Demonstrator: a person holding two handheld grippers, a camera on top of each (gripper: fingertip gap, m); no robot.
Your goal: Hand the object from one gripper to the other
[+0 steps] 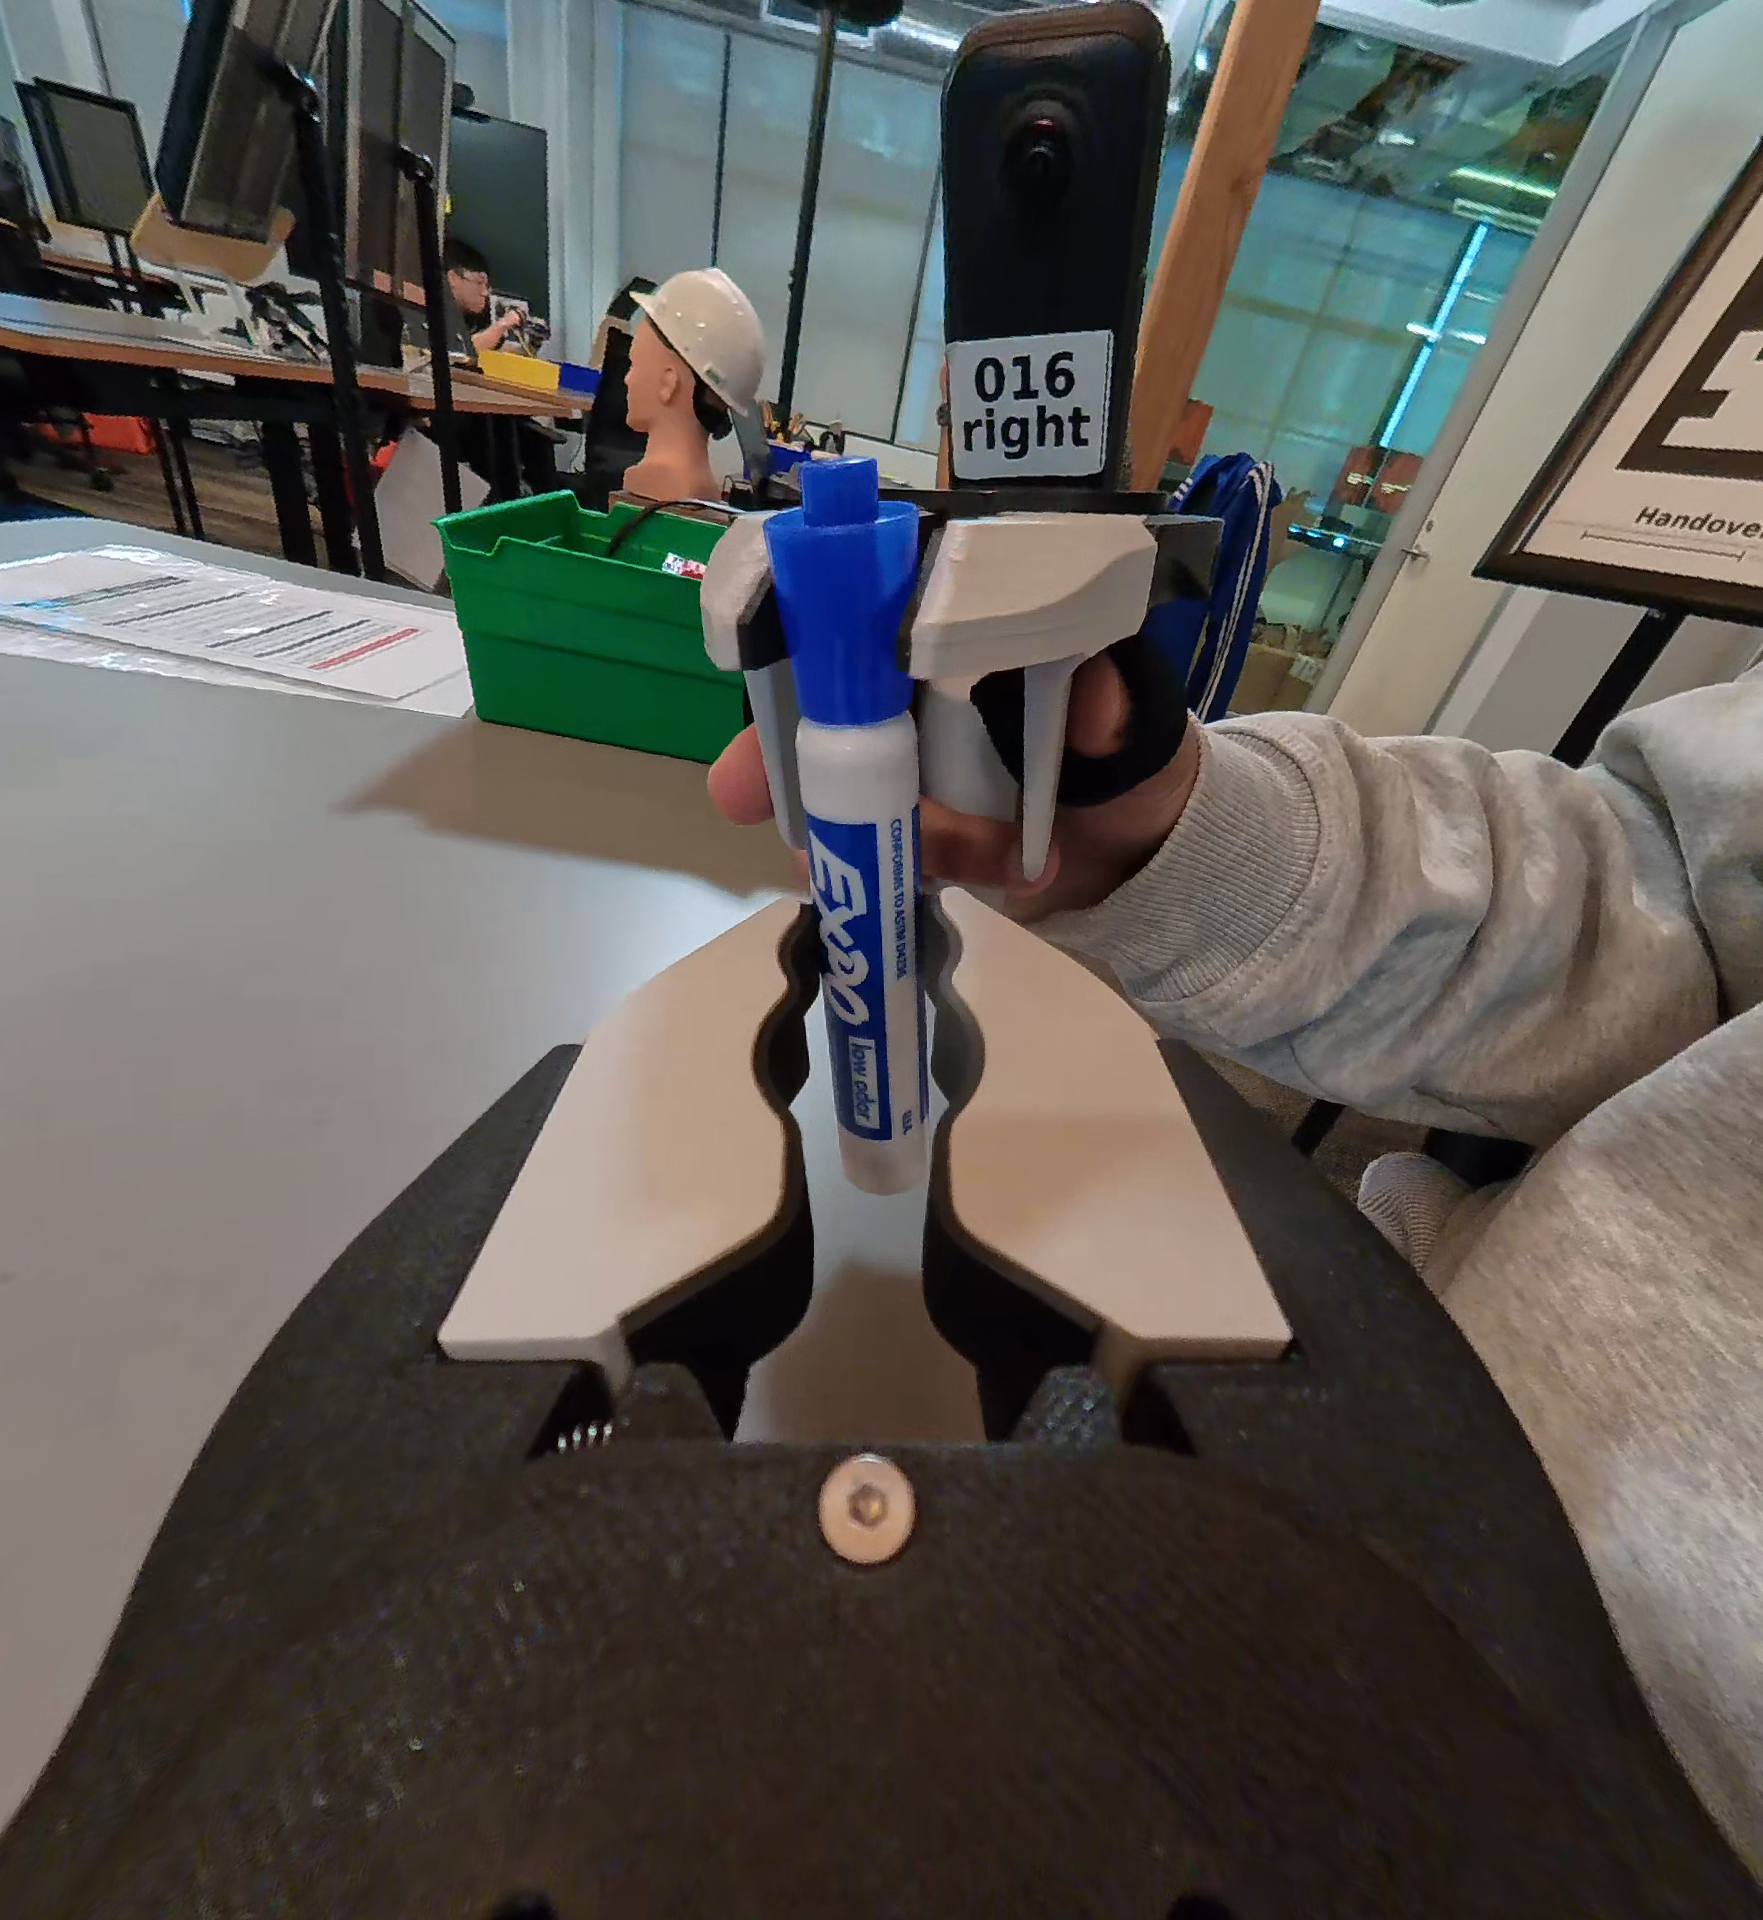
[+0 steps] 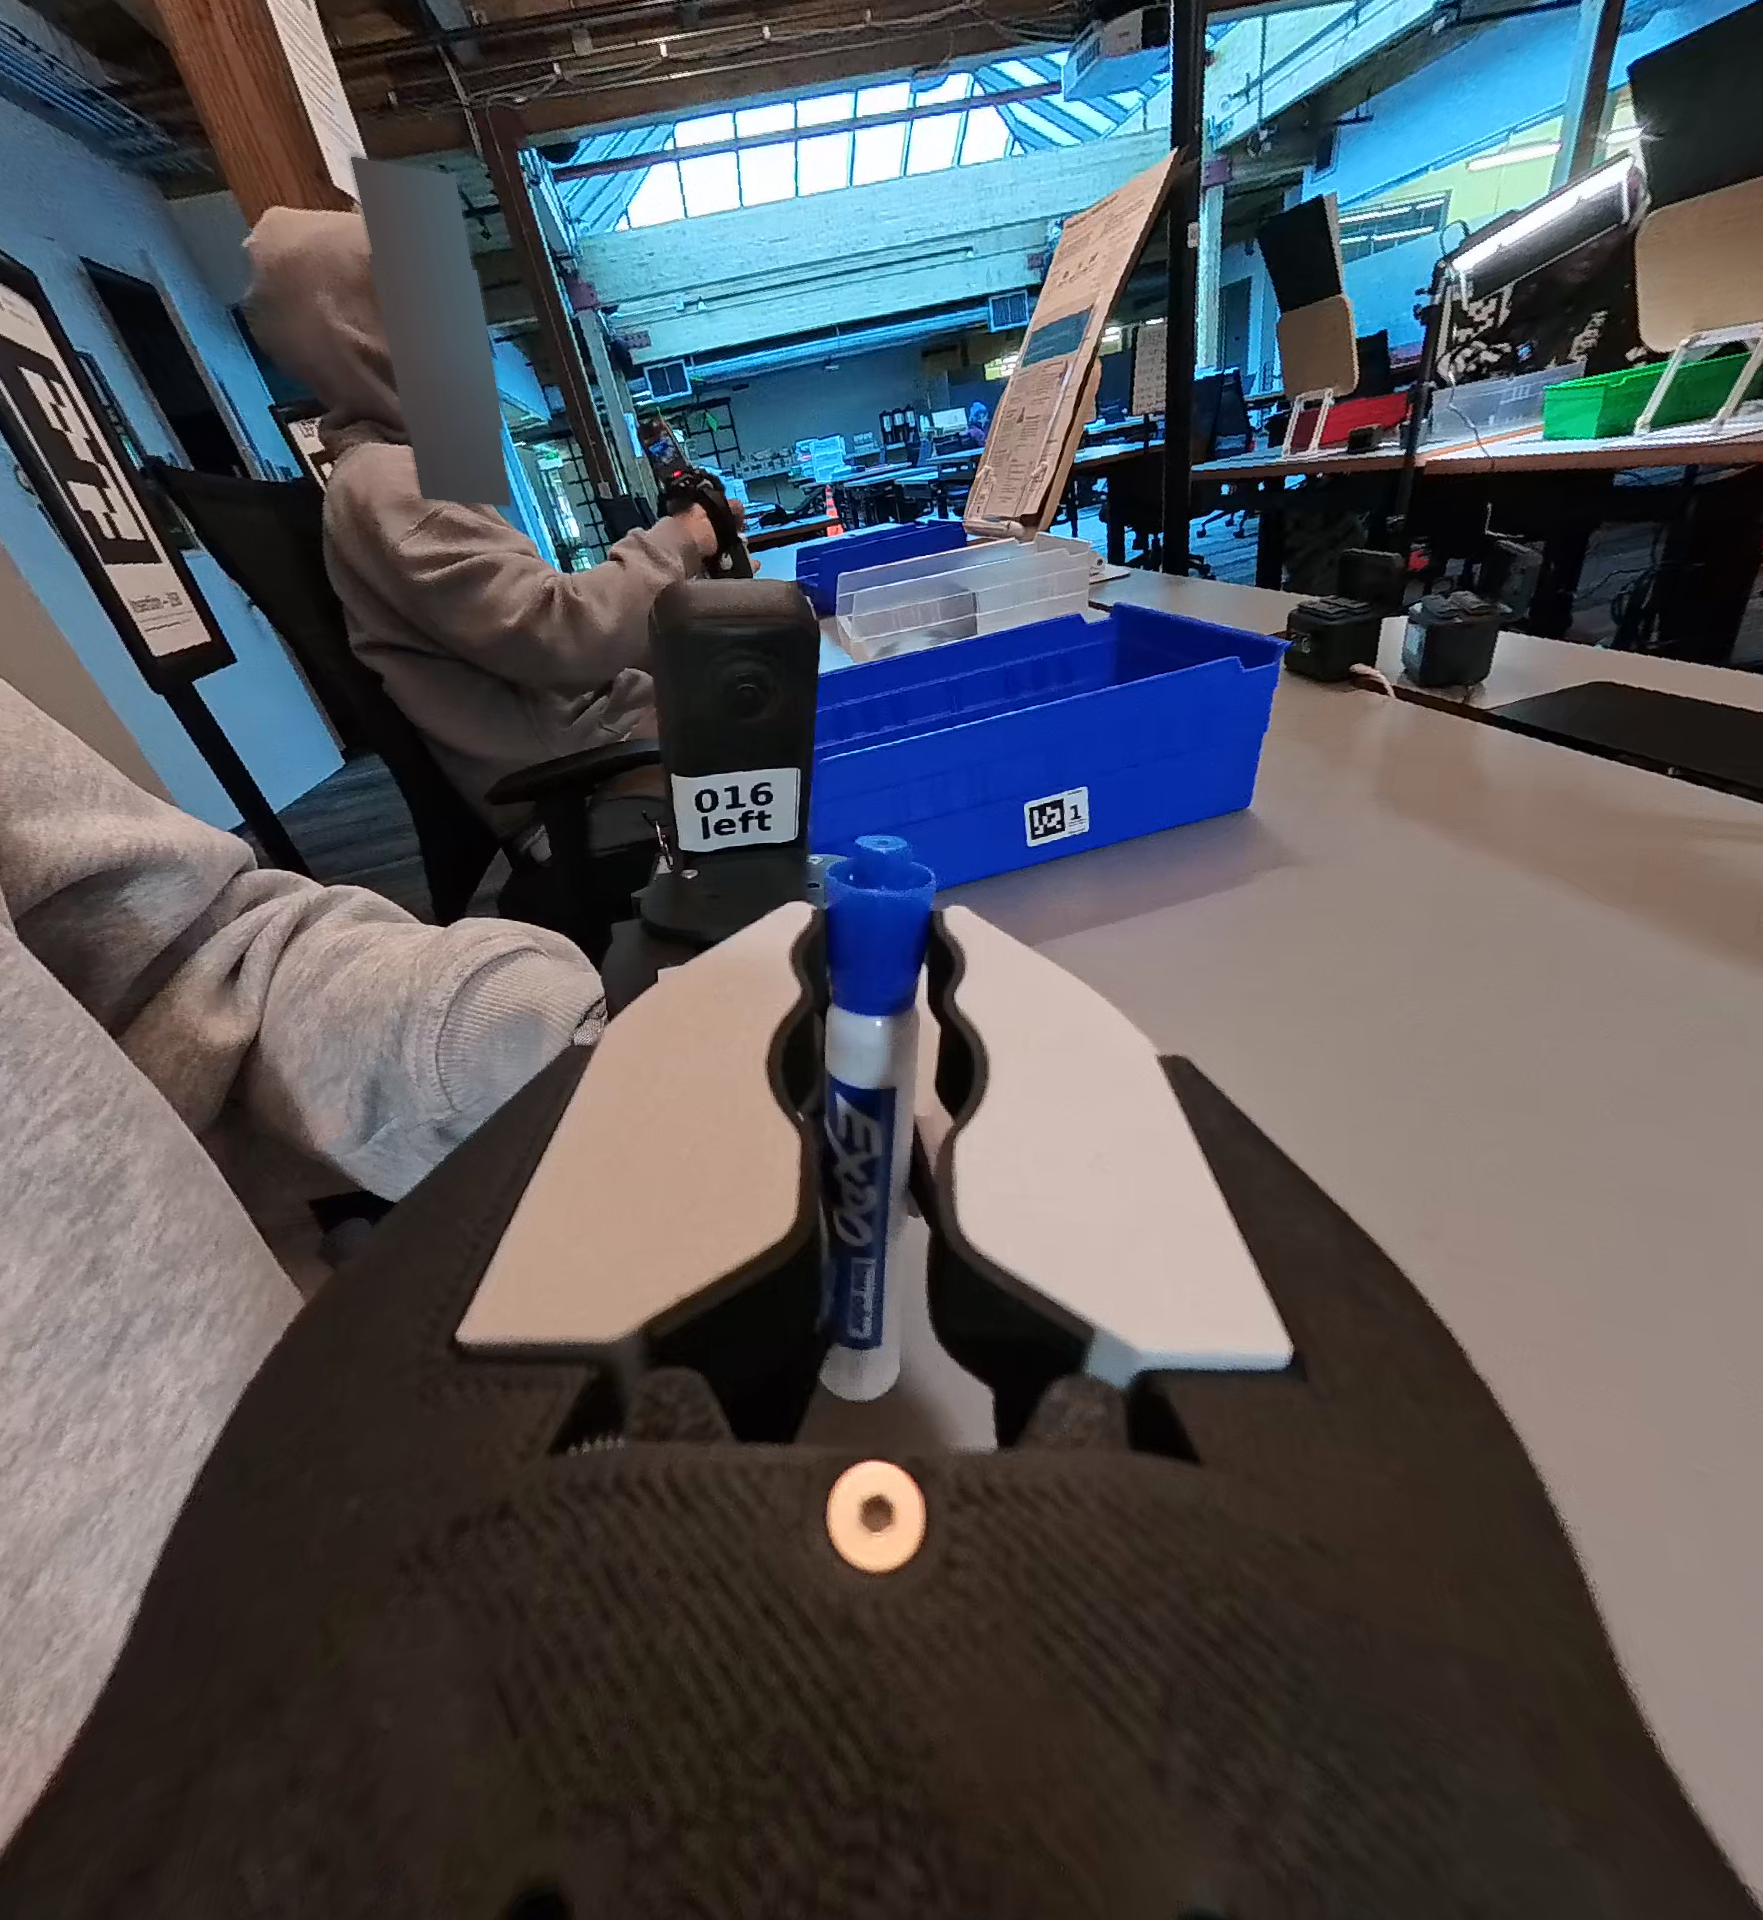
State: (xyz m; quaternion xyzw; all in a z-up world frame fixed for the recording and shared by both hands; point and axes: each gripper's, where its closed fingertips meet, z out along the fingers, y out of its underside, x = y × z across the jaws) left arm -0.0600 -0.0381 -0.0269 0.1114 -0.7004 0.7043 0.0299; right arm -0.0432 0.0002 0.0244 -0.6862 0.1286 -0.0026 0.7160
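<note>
Marker (image 1: 861, 831) stood upright above the grey table (image 1: 181, 935), blue cap up. The right gripper (image 1: 835, 592), gripped by a grey-sleeved hand (image 1: 970, 821), was clamped on the cap. Below it, the left gripper (image 1: 869, 925) reached level, fingers (image 1: 690, 1101) narrowed around the white barrel; whether they touched it I could not tell.

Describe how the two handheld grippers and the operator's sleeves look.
Each gripper, left and right, has pale grey tongs with wavy black inner edges on a textured black base with a silver screw. Each carries a black camera bearing a white label. Sleeves are light grey, ribbed-cuffed.
</note>
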